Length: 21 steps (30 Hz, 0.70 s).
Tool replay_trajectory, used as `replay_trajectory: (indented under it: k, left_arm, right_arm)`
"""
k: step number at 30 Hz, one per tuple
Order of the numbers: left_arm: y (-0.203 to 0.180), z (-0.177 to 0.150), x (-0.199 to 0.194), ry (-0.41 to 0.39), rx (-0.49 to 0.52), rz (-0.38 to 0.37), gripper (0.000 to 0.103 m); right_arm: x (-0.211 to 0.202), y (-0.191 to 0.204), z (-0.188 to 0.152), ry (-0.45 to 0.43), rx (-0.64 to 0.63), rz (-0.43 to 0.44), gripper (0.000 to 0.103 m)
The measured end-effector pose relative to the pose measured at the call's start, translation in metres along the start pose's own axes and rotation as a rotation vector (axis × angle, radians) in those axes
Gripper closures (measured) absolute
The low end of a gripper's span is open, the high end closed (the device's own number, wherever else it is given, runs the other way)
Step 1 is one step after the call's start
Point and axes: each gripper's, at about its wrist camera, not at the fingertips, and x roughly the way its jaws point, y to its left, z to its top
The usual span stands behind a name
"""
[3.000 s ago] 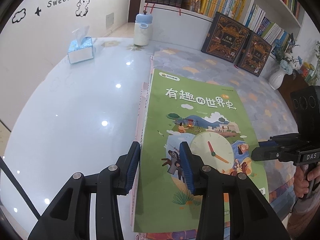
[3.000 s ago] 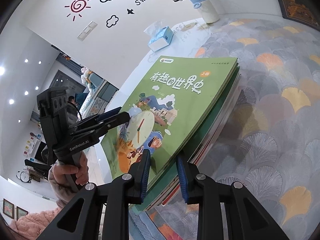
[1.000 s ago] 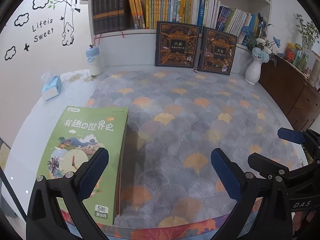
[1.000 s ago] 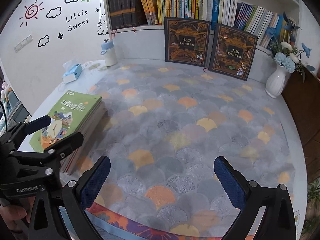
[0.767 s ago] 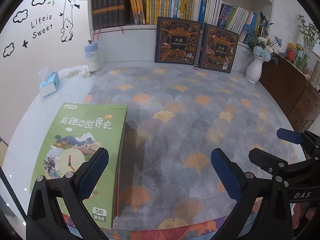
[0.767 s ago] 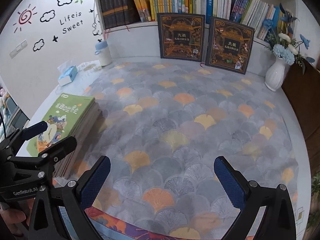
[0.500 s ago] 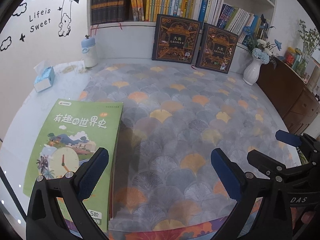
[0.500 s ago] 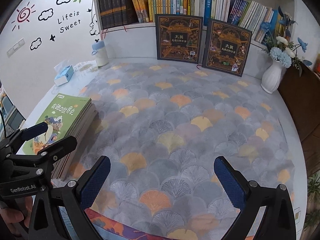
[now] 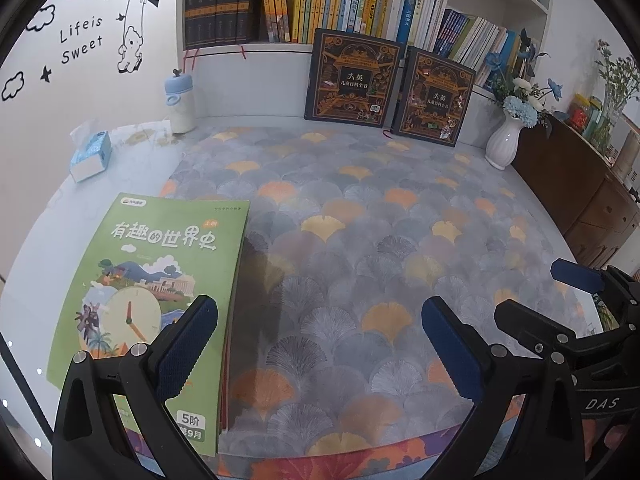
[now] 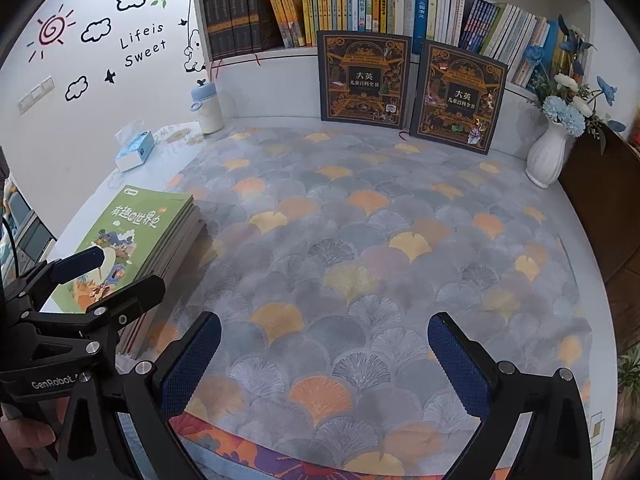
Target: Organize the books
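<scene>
Green-covered book stack (image 9: 160,280) at the tabletop's (image 9: 60,208) left edge.
My left tool (image 9: 320,344) and right tool (image 10: 324,360) gape empty; only the right view shows the stack's side; the patterned mat (image 10: 380,240) lies bare.

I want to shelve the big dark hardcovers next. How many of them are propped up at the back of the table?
2. One dark hardcover leans against the shelf base near the middle; the other dark hardcover stands just to its right, beside the white vase. None seem hidden.
</scene>
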Motion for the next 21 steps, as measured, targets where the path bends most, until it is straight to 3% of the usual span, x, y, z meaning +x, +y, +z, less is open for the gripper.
replay_trajectory:
  k: [21]
  left_arm:
    - [-0.0048, -0.0021, -0.0043, -0.020, 0.013, 0.033, 0.001]
  right_arm:
    - [-0.0011, 0.0002, -0.0079, 0.013, 0.014, 0.035, 0.000]
